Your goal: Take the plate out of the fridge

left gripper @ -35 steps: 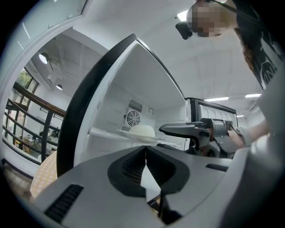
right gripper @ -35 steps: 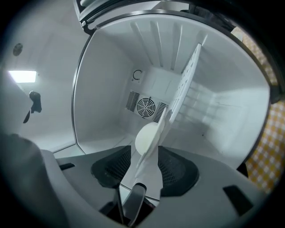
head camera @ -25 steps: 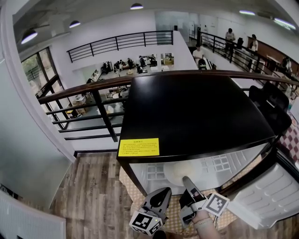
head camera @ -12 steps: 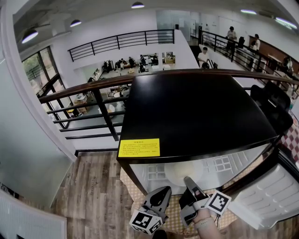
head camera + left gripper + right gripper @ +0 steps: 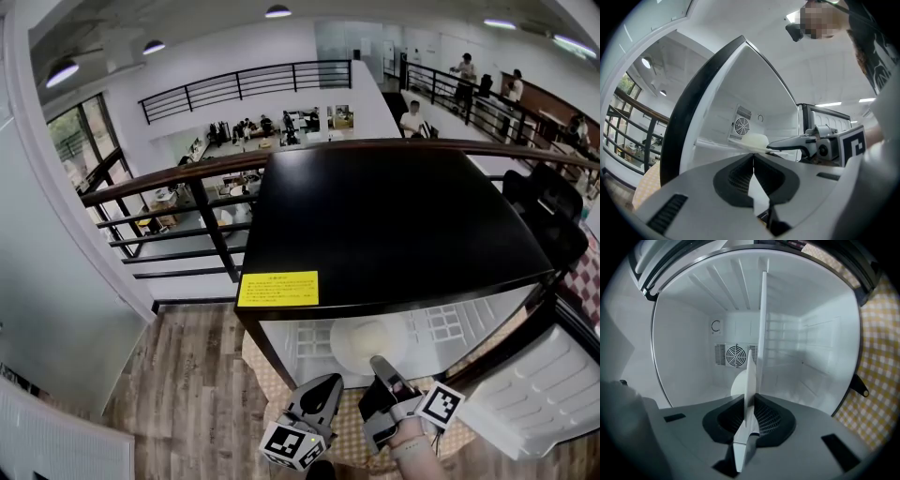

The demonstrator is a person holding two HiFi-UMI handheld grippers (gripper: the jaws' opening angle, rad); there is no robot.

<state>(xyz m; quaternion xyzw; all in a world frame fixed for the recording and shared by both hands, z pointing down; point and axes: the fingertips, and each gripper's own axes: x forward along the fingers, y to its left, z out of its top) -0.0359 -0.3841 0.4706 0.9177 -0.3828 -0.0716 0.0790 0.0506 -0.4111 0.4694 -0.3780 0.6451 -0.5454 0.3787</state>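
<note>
A small fridge (image 5: 394,225) with a black top stands with its door (image 5: 544,389) swung open to the right. A white plate (image 5: 367,339) lies on the shelf inside. My right gripper (image 5: 378,361) reaches into the fridge, and its jaws are closing on the plate's near rim. In the right gripper view the plate (image 5: 751,376) shows edge-on, pinched between the jaws of the right gripper (image 5: 752,397). The left gripper (image 5: 330,382) hangs outside the fridge, shut and empty. The left gripper view shows the plate (image 5: 752,139) with the right gripper (image 5: 780,145) on its rim.
A yellow sticker (image 5: 277,289) sits on the fridge top's front edge. Under the fridge lies a checkered mat (image 5: 352,431) on wood flooring. A dark railing (image 5: 169,183) runs behind, and a black chair (image 5: 553,211) stands to the right.
The right gripper's jaws have closed onto the plate's rim. Both grippers have stayed almost in place.
</note>
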